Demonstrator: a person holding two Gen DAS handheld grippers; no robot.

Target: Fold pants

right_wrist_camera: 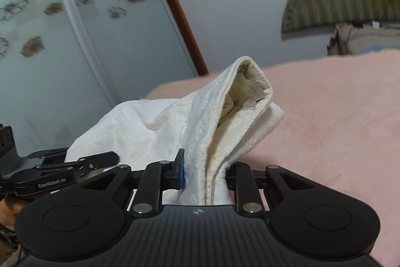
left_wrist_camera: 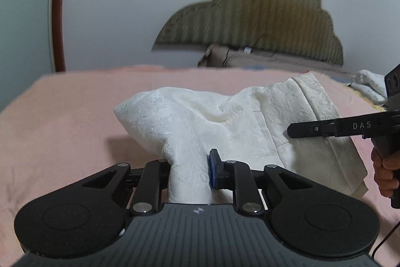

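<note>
White textured pants [left_wrist_camera: 225, 124] lie bunched on a pink blanket [left_wrist_camera: 62, 121]. My left gripper [left_wrist_camera: 190, 174] is shut on a gathered fold of the pants, lifted off the blanket. My right gripper [right_wrist_camera: 205, 177] is shut on the waistband end of the pants [right_wrist_camera: 225, 121], whose open band with a label stands up in front of it. The right gripper also shows at the right edge of the left wrist view [left_wrist_camera: 350, 128], above the cloth. The left gripper shows at the lower left of the right wrist view [right_wrist_camera: 62, 167].
The pink blanket [right_wrist_camera: 337, 121] covers the bed. An olive striped headboard [left_wrist_camera: 262, 16] and pillows [left_wrist_camera: 262, 56] are at the far end. A white towel [left_wrist_camera: 370, 84] lies at the far right. A sliding door with a brown frame [right_wrist_camera: 175, 9] stands to the left.
</note>
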